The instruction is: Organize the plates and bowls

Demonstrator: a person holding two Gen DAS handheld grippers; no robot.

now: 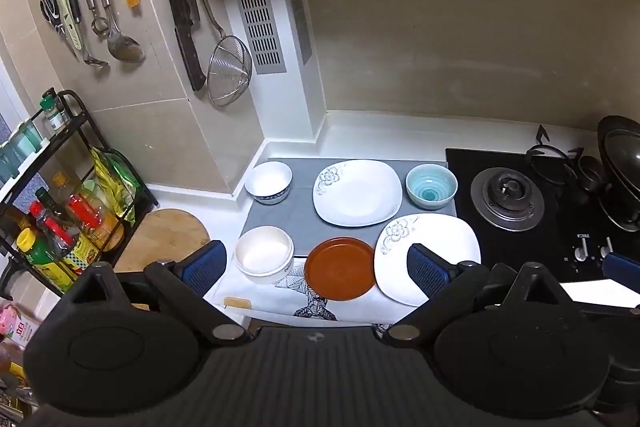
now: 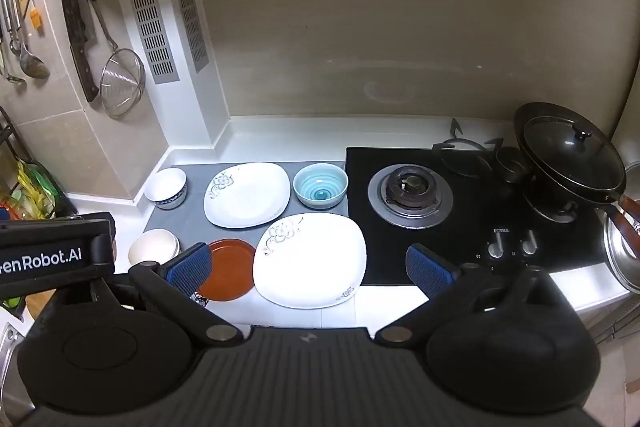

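On a grey mat [image 1: 298, 223] lie two white square plates with flower prints, one at the back [image 1: 357, 193] [image 2: 247, 194] and one in front [image 1: 430, 255] [image 2: 310, 259]. A brown round plate [image 1: 340, 268] [image 2: 229, 269] lies left of the front one. A white bowl with a blue band [image 1: 269, 181] [image 2: 166, 187] and a light blue bowl [image 1: 431, 185] [image 2: 320, 185] flank the back plate. Stacked cream bowls [image 1: 264, 259] [image 2: 153, 251] stand front left. My left gripper [image 1: 318, 267] and right gripper [image 2: 309, 269] are open, empty, held above the front of the counter.
A black gas stove [image 2: 416, 191] lies right of the mat, with a lidded wok [image 2: 570, 151] at its far right. A spice rack [image 1: 60, 211] and a round wooden board [image 1: 168, 235] stand at the left. Utensils, a knife and a strainer [image 1: 230, 71] hang on the wall.
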